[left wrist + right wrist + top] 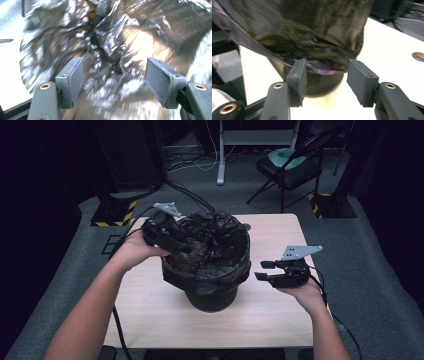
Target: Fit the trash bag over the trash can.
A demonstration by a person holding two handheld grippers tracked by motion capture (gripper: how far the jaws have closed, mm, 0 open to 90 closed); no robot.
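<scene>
Bin [212, 295] at frame centre on table [150, 305]; black bag [215, 245] already draped over rim, crumpled, probably not yet smoothed. Left gripper [175, 240], jaws apart, at bag's left edge. Right gripper [267, 271] spread, empty, right of bin.

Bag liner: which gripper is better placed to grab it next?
Left, probably. The left gripper sits open right at the bag over the bin's rim, plastic between its jaws. The right gripper is open too, but off to the side above the table.
</scene>
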